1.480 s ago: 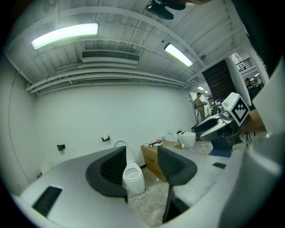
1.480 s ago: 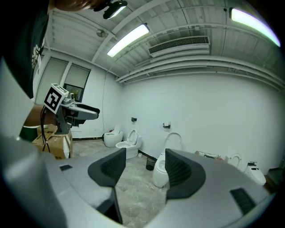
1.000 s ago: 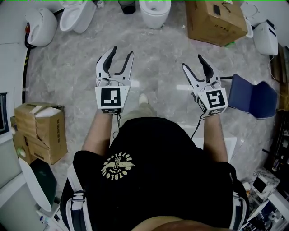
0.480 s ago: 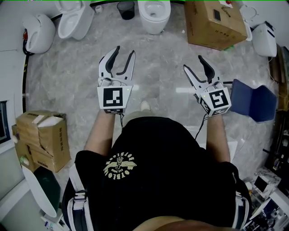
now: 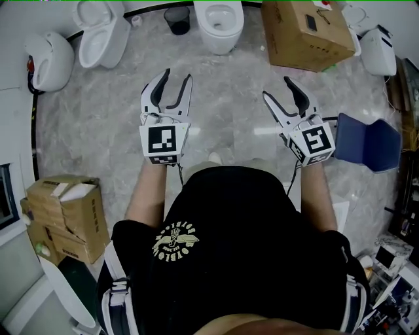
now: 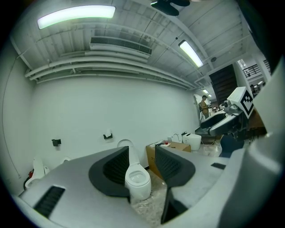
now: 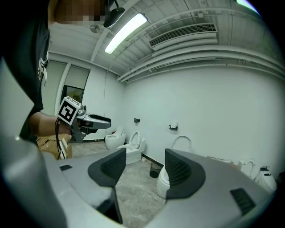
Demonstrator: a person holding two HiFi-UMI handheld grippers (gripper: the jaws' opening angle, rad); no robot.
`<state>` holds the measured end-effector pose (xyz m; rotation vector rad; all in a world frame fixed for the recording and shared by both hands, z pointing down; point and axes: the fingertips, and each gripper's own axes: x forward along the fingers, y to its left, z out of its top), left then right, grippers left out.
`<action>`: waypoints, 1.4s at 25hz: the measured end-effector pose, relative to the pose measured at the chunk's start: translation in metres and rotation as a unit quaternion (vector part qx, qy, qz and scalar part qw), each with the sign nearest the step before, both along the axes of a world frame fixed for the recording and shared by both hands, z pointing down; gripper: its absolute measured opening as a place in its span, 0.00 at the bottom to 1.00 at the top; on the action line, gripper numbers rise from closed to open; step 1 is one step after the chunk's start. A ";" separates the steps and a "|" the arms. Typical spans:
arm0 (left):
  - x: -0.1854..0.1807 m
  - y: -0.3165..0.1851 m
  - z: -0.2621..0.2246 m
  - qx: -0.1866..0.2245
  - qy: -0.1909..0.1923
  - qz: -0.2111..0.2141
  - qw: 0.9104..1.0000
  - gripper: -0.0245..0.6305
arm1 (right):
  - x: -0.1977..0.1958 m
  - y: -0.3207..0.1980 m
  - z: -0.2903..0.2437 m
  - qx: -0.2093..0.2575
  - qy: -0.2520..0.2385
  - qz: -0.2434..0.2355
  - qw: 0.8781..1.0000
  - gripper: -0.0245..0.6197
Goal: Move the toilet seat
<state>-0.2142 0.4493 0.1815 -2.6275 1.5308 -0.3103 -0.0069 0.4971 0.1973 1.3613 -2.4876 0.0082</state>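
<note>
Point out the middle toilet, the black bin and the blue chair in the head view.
middle toilet (image 5: 219, 34), head view, front of the bowl.
black bin (image 5: 177, 20), head view, its middle.
blue chair (image 5: 364, 141), head view, middle of the blue panel.

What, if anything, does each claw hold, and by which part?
Nothing: the left claw, having just narrowed slightly, and the right claw stand open and empty.

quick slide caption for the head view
Facing a white ceramic toilet across grey marble floor: right tongs open, left tongs open but just narrowed slightly, nothing between either pair.
</note>
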 end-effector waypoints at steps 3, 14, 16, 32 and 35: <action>0.002 -0.001 0.002 -0.003 0.002 0.007 1.000 0.34 | 0.003 0.002 0.003 -0.007 0.008 0.007 1.000 0.45; 0.006 0.008 0.021 -0.021 -0.008 0.005 1.000 0.34 | 0.018 0.004 0.014 -0.014 -0.008 0.018 1.000 0.45; 0.007 0.006 0.023 -0.024 -0.016 0.007 1.000 0.34 | 0.020 0.001 0.018 -0.019 -0.012 0.019 1.000 0.45; 0.039 -0.031 0.025 -0.031 -0.013 0.039 0.999 0.30 | 0.039 -0.044 0.023 -0.028 -0.012 0.018 0.999 0.45; 0.048 -0.047 0.025 -0.032 -0.010 0.038 0.999 0.30 | 0.048 -0.058 0.023 -0.029 -0.013 0.018 0.999 0.45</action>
